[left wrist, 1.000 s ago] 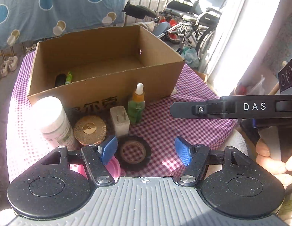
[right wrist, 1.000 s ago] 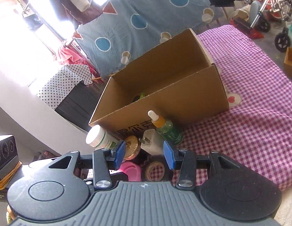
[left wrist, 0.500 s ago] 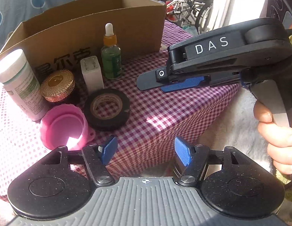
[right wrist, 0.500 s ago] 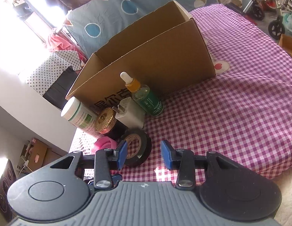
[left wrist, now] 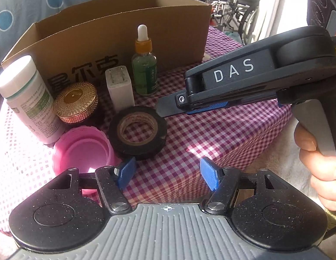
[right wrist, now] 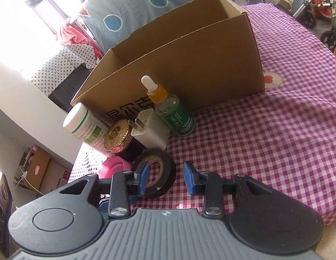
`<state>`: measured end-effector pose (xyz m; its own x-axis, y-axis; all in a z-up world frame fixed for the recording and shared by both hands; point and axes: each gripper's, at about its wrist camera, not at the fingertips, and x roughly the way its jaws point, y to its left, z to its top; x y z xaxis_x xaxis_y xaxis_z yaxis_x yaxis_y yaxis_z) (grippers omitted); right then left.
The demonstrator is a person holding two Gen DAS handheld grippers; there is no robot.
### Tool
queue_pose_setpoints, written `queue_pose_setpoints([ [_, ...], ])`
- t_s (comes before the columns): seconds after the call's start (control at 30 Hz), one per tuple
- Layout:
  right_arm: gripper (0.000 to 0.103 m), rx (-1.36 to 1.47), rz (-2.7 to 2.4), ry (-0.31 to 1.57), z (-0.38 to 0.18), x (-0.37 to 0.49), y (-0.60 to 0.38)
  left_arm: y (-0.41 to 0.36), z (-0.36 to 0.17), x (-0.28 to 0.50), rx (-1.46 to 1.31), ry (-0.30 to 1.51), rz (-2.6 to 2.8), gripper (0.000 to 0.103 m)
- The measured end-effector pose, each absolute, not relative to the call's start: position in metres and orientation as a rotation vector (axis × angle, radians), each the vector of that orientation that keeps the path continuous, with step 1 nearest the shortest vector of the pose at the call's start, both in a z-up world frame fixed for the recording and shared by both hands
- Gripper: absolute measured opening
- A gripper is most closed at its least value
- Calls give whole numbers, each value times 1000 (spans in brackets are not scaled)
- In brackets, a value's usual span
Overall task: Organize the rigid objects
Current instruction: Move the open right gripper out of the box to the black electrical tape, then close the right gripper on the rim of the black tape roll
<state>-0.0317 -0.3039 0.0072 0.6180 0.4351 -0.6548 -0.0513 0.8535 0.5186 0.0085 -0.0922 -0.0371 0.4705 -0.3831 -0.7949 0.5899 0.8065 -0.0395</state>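
Several small items stand in front of an open cardboard box (left wrist: 124, 32): a white bottle (left wrist: 27, 95), a gold-lidded jar (left wrist: 75, 101), a white charger (left wrist: 119, 86), a green dropper bottle (left wrist: 144, 65), a black tape roll (left wrist: 137, 130) and a pink lid (left wrist: 83, 149). My left gripper (left wrist: 168, 173) hangs open over the cloth just short of the tape, with nothing between its pads. My right gripper (right wrist: 165, 178) comes in from the right, jaws closing. Its tip (left wrist: 165, 108) is at the tape roll (right wrist: 165, 173); the pads press on nothing.
The purple checked cloth (right wrist: 265, 140) covers the table, whose near edge drops off below my left gripper. A hand (left wrist: 319, 162) grasps the right gripper's handle. Wheelchairs (left wrist: 233, 0) stand behind, and a brown carton (right wrist: 40, 169) sits on the floor at left.
Both grippers have sunk toward the table, so the box interior is out of sight. The right gripper's jaws have narrowed and its tip has come up to the tape roll.
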Motion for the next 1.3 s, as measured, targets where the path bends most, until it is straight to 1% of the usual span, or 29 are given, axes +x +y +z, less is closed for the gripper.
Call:
queue_pose_setpoints([
  [0.13,33,411,322,883,6,-19,-291,-89,-38,12,248,901,-590,66],
  [0.33,22,267,316,911,-1,-6,-274,-90,-38,13,256,889,-588,67],
  [0.6,22,217,268,907,3,-17,-281,-98,-39,7,256,889,-640,66],
  [0.9,21,301,191,918,4,-46,-321,-105,-33,0,318,815,-670,66],
  [0.93,21,312,187,917,3,-49,-325,-107,-34,1,331,816,-669,69],
  [0.97,21,319,182,915,3,-50,-327,-109,-34,3,334,819,-679,69],
  [1.13,21,327,176,910,3,-52,-331,-125,-38,8,369,830,-700,69],
  [1.3,21,316,203,923,4,-48,-333,-132,-41,18,343,867,-717,69],
])
